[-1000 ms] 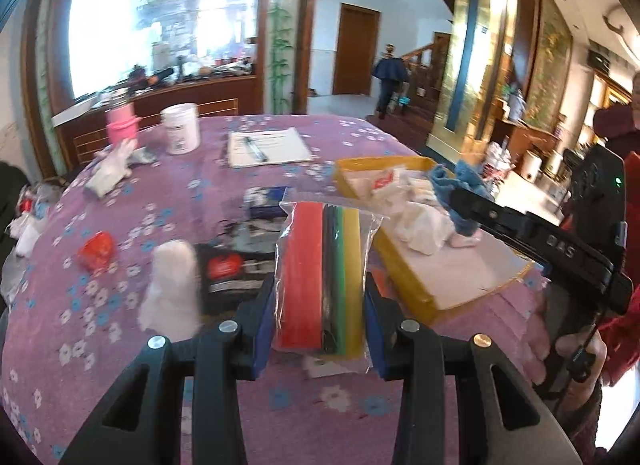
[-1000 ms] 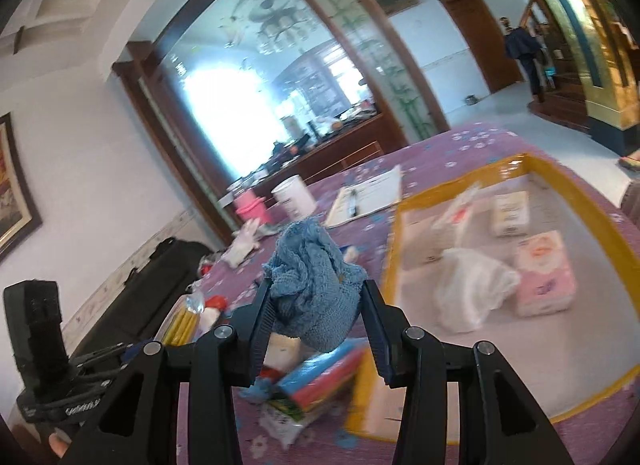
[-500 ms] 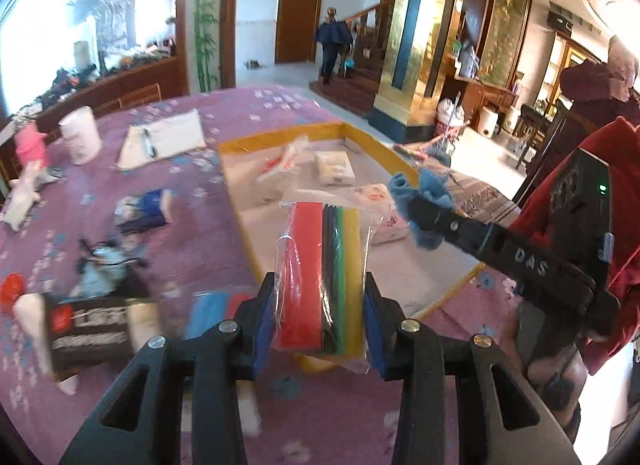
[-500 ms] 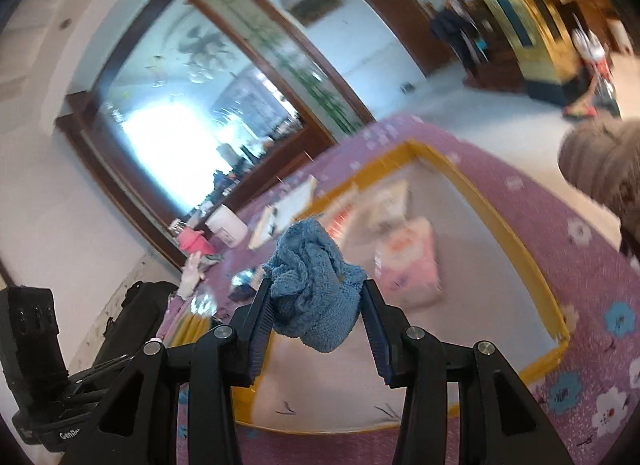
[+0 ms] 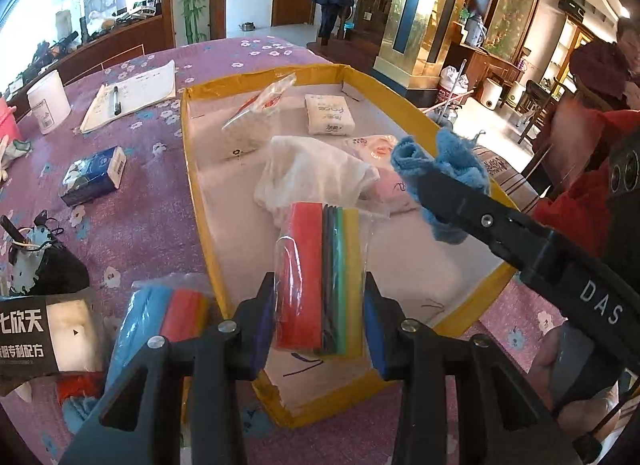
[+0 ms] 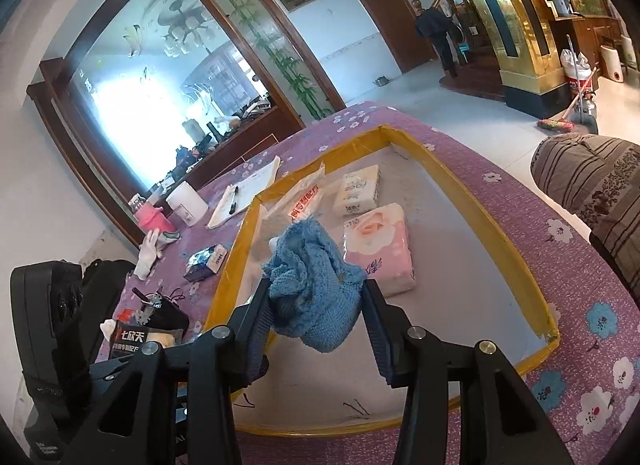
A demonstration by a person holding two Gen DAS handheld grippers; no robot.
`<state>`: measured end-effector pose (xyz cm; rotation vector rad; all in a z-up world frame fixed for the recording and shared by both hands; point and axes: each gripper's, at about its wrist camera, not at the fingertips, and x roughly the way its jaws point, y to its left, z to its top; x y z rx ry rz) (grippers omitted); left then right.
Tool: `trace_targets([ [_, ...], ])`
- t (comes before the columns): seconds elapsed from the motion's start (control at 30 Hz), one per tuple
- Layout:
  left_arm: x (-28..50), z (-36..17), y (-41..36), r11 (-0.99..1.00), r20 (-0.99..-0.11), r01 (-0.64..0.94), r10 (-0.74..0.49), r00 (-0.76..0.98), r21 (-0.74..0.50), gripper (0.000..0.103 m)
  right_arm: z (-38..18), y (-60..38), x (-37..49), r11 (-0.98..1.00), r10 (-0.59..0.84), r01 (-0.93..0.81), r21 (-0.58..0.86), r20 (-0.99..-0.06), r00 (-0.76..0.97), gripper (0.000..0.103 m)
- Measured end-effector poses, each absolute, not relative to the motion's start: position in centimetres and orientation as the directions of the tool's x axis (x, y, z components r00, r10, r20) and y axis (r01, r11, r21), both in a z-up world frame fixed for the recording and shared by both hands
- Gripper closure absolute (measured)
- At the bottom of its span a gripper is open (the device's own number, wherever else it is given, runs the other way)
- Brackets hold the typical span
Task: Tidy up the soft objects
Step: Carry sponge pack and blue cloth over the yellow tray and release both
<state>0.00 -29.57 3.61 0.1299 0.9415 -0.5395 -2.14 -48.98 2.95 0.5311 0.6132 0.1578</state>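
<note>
1. Blue knitted cloth [image 6: 316, 289] sits between the right gripper [image 6: 316, 313] fingers, which are opening, above the yellow-rimmed tray [image 6: 516, 253].
2. Left gripper [image 5: 318, 321] fingers clamp a bagged pack of coloured sponges [image 5: 320, 277] over the tray's near edge.

The right tool [image 5: 416, 185] bears "DAS" in pale letters along its black arm. A black packet [image 5: 28, 341] at the bench's near left edge shows white Chinese characters reading "七欣天"; the smaller line beneath is too blurred to read with confidence.
</note>
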Motion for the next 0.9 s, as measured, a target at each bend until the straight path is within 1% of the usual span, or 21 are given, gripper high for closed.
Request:
trace_targets([
  [0.17, -0.2, 3.5, -29.7, 0.86, -0.794, 0.495, -0.385, 0.47, -0.124, 0.065, 2.8, -48.6, -2.0, 0.862, 0.288, 0.016, 0.507, -0.515, 0.807, 0.053],
  [0.27, -0.3, 3.4, -29.7, 0.859, -0.793, 0.496, -0.385, 0.471, -0.123, 0.064, 2.9, -48.3, -1.9, 0.868, 0.284, 0.016, 0.495, -0.523, 0.803, 0.049],
  [0.4, -0.5, 3.5, -29.8, 0.855, -0.791, 0.504, -0.389, 0.472, -0.12, 0.058, 3.0, -47.7, -1.8, 0.873, 0.283, 0.011, 0.487, -0.526, 0.802, 0.044],
  [0.63, -0.7, 4.0, -29.7, 0.851, -0.783, 0.51, -0.4, 0.477, -0.124, 0.047, 3.0, -48.0, -2.3, 0.861, 0.284, 0.013, 0.508, -0.501, 0.817, 0.043],
  [0.73, -0.9, 4.5, -29.6, 0.854, -0.776, 0.506, -0.398, 0.49, -0.118, 0.044, 3.0, -48.5, -2.6, 0.857, 0.282, 0.015, 0.516, -0.492, 0.824, 0.042],
  [0.9, -1.3, 5.1, -29.4, 0.856, -0.777, 0.504, -0.393, 0.492, -0.114, 0.044, 3.1, -48.8, -2.7, 0.851, 0.283, 0.016, 0.525, -0.484, 0.828, 0.041],
])
